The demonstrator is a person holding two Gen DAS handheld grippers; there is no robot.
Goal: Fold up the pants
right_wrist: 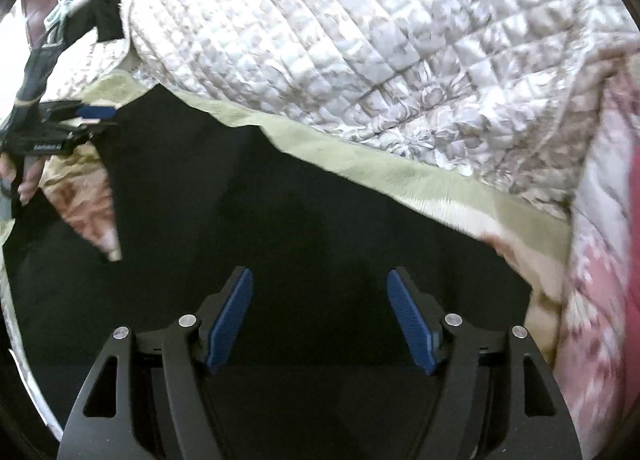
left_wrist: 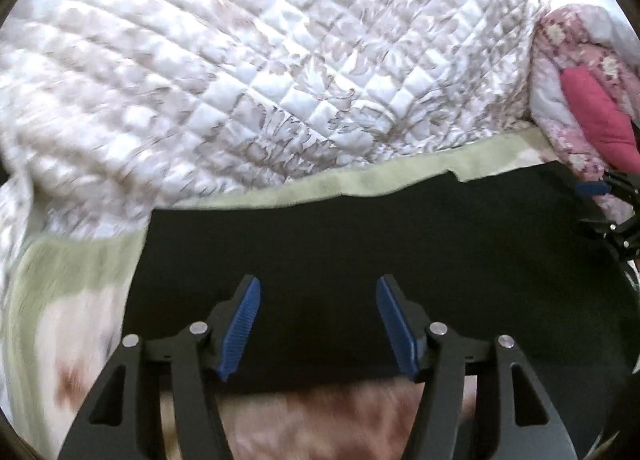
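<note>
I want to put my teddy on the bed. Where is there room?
The white quilted bedspread beyond the black pants is bare. A thin green blanket strip between them is free too. The side by the pink floral bedding is crowded.

The pants (left_wrist: 360, 228) are plain matt black cloth, no sheen at all. Quilt (left_wrist: 248, 60) behind them is stitched, puffy fabric with a slightly satiny shine. Underneath there's a fuzzy green blanket (left_wrist: 400, 176), kind of plush. Each hand-held gripper (left_wrist: 318, 326) is matt black plastic with ribbed blue pads (left_wrist: 240, 328) and shiny metal pins.
</note>
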